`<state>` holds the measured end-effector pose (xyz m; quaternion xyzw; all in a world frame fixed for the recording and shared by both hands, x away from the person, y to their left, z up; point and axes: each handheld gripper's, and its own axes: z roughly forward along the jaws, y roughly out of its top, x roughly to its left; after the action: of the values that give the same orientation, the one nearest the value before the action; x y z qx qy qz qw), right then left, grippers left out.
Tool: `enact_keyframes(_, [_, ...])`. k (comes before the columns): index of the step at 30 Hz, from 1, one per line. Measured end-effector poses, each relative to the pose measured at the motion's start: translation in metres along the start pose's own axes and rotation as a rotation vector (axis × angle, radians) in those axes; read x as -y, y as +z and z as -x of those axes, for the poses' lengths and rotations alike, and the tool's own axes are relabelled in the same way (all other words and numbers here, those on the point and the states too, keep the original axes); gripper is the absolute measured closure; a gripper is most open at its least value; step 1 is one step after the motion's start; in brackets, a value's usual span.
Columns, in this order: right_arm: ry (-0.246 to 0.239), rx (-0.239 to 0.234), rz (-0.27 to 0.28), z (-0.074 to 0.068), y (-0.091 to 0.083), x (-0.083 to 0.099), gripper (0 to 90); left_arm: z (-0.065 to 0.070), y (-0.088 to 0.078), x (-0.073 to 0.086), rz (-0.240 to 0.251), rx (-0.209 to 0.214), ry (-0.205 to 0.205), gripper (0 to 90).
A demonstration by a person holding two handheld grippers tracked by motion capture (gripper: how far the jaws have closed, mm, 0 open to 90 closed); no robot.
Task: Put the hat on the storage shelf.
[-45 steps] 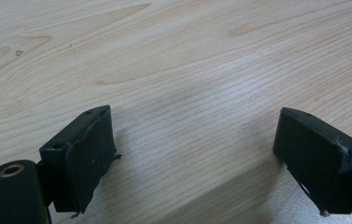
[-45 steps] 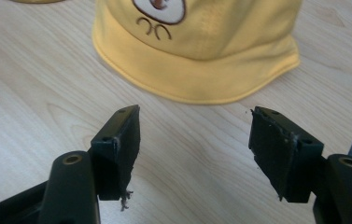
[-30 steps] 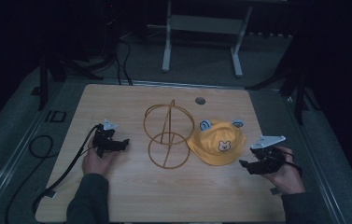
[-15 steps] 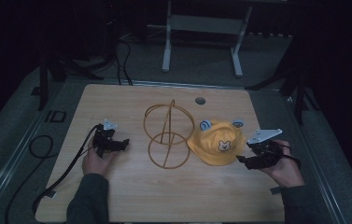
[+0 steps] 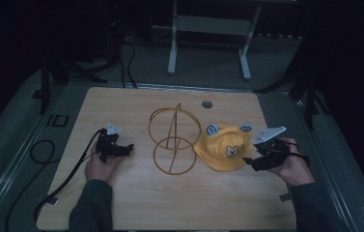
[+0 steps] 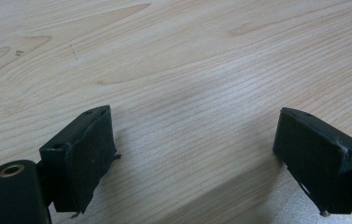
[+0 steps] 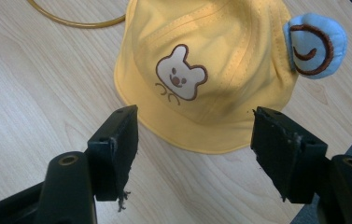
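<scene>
While my right tongs (image 7: 194, 154) stand spread, the yellow hat (image 7: 206, 70) lies just above them at frame centre, bear face printed; my left tongs (image 6: 197, 158) gape over bare table (image 6: 173, 60).

You are working in what looks like a lab or recording studio rather than a home: the light wooden table (image 5: 136, 203) under your black two-jaw grippers stands alone on a grey floor mat (image 5: 15, 159), with darkness all around. Beyond the far edge of the table from your grippers, the white metal legs of a stand (image 5: 172, 43) rise from the floor, and black cables (image 5: 126, 58) trail across it. A black tripod leg (image 5: 310, 101) stands off past your right gripper (image 5: 252, 164).
</scene>
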<state>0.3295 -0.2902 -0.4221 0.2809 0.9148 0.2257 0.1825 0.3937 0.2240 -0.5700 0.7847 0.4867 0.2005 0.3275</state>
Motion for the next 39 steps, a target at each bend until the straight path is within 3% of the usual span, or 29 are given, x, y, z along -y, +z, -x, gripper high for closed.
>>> enact_keyframes(21, [-0.035,0.002,-0.029,0.016,-0.003,-0.016,35.2,0.000,0.000,0.000,0.000,0.000,0.000,12.5])
enact_keyframes(39, [-0.099,-0.014,-0.043,0.021,-0.005,-0.034,35.4,0.000,0.000,0.000,0.000,0.000,0.000,12.4])
